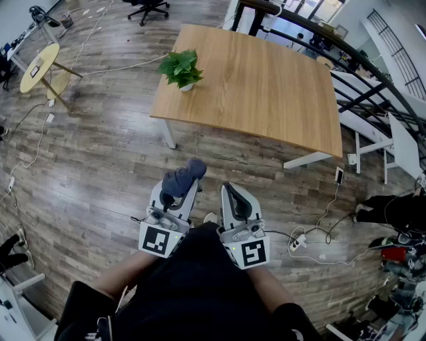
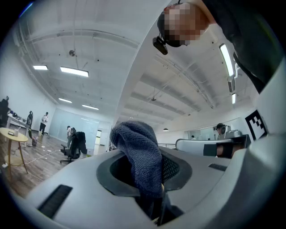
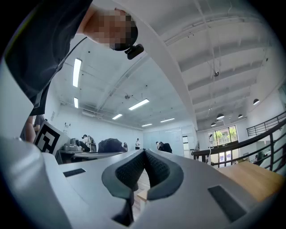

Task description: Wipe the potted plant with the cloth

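one potted plant point(image 1: 180, 67), one cloth point(image 1: 184, 178), one table point(image 1: 266, 86)

You stood in an open-plan office or lab: wood-plank floor point(image 1: 100, 166), rolling office chair point(image 1: 148, 8), plain wooden surface point(image 1: 266, 80), a power strip point(image 1: 295, 244) with loose cables, strip ceiling lights point(image 2: 73, 70), equipment-laden desks point(image 3: 85, 154), people point(image 2: 44, 121) standing around.

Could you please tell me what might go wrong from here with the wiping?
The potted plant stands close to the table's edge near a corner, so a firm wipe might push it off. The cloth sticks out bunched from the left hand-held gripper and may snag leaves or slip. Floor cables could trip the person.
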### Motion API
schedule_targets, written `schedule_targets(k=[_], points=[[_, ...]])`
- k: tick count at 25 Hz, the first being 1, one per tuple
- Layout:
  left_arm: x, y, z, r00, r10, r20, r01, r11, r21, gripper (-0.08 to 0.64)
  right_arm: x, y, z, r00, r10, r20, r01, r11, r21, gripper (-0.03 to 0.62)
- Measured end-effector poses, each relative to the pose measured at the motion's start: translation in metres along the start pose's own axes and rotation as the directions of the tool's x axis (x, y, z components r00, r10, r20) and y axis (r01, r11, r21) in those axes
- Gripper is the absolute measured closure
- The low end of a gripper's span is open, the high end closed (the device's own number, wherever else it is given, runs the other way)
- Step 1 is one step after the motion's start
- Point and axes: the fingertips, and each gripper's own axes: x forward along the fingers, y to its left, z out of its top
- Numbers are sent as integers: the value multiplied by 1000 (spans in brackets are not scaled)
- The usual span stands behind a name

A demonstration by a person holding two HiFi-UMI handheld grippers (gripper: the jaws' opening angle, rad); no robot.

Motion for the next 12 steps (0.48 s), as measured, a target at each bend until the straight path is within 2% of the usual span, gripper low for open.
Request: schedule_targets(k=[3,8,12], points=[[3,7,0,999,29,12,-29,1000,-11,442,9,-7,12,999,10,32,-9,1000,-27,575],[1,25,12,992,105,67,-104,994,-17,442,8,-8,-2,998,64,18,-64,998,-15,575],[8,26,4,985,160,59,-159,987,-25,442,0,-31,-19,998,64,-26,-63,997,41,575]])
